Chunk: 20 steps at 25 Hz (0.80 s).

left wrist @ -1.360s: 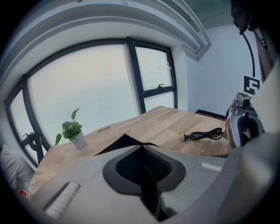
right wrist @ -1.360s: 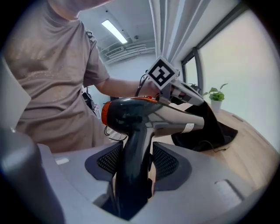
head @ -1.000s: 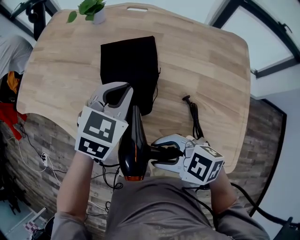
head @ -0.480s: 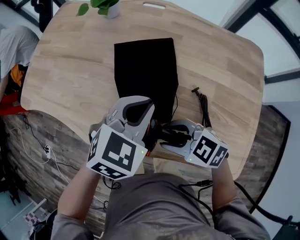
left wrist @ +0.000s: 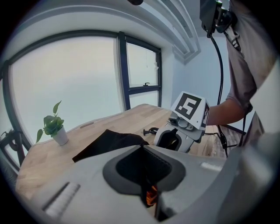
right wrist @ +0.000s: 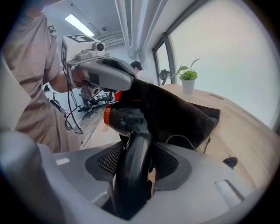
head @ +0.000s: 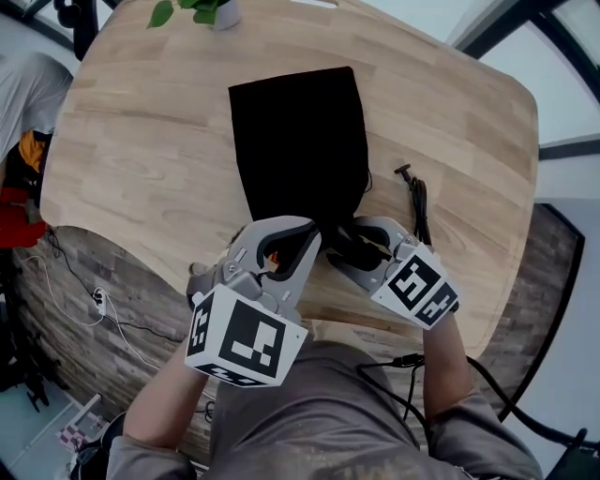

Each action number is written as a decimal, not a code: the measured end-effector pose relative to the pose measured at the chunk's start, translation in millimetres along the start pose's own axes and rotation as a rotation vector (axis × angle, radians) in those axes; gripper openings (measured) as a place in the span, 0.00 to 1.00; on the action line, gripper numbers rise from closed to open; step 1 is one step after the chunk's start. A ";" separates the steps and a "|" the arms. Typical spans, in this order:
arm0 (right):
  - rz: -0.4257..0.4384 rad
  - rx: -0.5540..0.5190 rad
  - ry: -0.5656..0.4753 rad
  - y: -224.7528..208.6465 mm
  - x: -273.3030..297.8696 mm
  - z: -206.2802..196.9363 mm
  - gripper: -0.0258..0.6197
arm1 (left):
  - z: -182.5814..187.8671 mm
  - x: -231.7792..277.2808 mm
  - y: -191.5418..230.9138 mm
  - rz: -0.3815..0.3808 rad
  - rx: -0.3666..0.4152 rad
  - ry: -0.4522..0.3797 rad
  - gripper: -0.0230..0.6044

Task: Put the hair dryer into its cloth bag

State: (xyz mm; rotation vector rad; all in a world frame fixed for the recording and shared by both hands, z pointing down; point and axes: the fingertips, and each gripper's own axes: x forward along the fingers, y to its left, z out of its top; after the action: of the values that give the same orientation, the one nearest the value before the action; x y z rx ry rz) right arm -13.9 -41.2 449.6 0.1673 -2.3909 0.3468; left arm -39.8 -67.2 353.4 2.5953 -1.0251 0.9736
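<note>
The black cloth bag lies flat on the wooden table, its mouth at the near edge. My left gripper is shut on the bag's mouth edge and lifts it; in the left gripper view black cloth sits between its pads, with orange showing below. My right gripper is shut on the black handle of the hair dryer. The dryer's body with its orange ring pokes into the raised bag. From the head view the dryer is almost wholly hidden.
The dryer's power cord lies on the table right of the bag, its plug near my right gripper. A small potted plant stands at the far edge. The table's near edge runs just under both grippers.
Both grippers have moved forward from off the table's near edge to the bag's mouth. The dryer, earlier in full view, now has its nose inside the bag.
</note>
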 end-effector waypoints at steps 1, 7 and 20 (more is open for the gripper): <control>-0.028 0.018 -0.003 -4.5 -0.1 0.6 0.40 | -0.1 0.1 -1.0 -0.004 -0.002 0.000 0.06; -0.173 0.064 -0.006 -23.5 6.1 -1.8 0.40 | 6.6 7.7 -11.3 -0.024 -0.034 -0.017 0.07; -0.264 0.079 -0.043 -33.6 22.4 -7.1 0.40 | -5.9 19.1 -16.7 0.037 -0.114 -0.115 0.10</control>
State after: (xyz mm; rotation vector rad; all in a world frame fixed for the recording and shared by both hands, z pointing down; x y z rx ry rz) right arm -18.9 -71.8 476.5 0.5252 -2.3614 0.3149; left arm -21.3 -62.9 371.2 2.5722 -1.1254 0.7570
